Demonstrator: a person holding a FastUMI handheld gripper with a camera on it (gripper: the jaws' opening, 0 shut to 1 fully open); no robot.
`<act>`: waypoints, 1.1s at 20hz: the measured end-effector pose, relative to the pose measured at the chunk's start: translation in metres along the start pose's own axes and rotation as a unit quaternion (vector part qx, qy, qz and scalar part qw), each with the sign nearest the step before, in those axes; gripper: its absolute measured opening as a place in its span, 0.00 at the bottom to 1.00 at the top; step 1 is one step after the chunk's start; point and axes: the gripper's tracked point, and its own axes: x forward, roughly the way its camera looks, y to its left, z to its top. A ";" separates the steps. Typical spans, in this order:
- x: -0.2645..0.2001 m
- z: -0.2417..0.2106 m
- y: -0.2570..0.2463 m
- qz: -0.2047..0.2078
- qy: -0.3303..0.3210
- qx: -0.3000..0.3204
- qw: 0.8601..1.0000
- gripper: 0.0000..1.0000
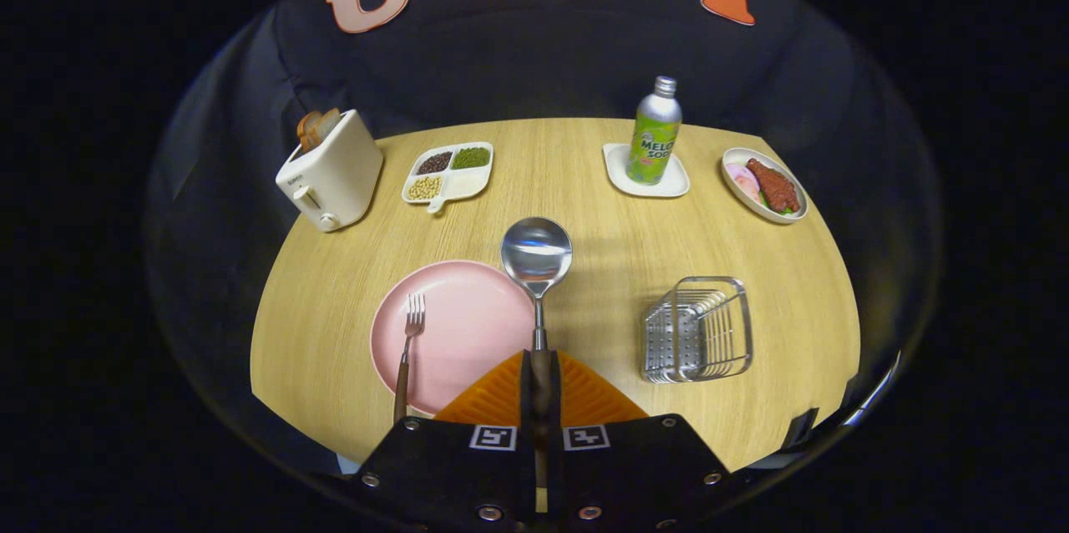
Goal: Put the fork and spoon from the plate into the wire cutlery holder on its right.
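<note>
The tongs (pixel 541 387) were clamped on the spoon (pixel 536 256) by its handle, bowl raised at frame centre above the pink plate's (pixel 468 324) right rim, so the spoon's transfer was in hand. Next it likely needed carrying right and tipping into the wire cutlery holder (pixel 698 329), lower right. The fork (pixel 408 345) lay on the plate's left side. Toaster (pixel 330 174), bottle (pixel 654 132) and dishes stood well beyond on the surface (pixel 601 215); nothing seemed to block the path.

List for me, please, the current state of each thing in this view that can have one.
Gripper: fingers shut on the spoon's handle.
Spoon: held, bowl pointing ahead beyond the fingers.
Fork: lying on the pink plate, untouched.
Pink plate: flat on the table.
Wire cutlery holder: upright, empty.
Bottle: upright, capped, on a white coaster.
Toaster: bread in its slot.
</note>
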 end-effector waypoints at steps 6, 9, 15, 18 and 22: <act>-0.019 -0.009 -0.084 -0.060 0.035 0.016 0.997 0.06; -0.017 -0.025 -0.105 -0.066 0.084 0.015 0.994 0.06; -0.011 -0.044 -0.128 -0.062 0.170 -0.021 0.983 0.06; -0.008 -0.048 -0.142 -0.070 0.207 -0.053 0.974 0.06; -0.002 -0.051 -0.140 -0.043 0.258 -0.069 0.963 0.06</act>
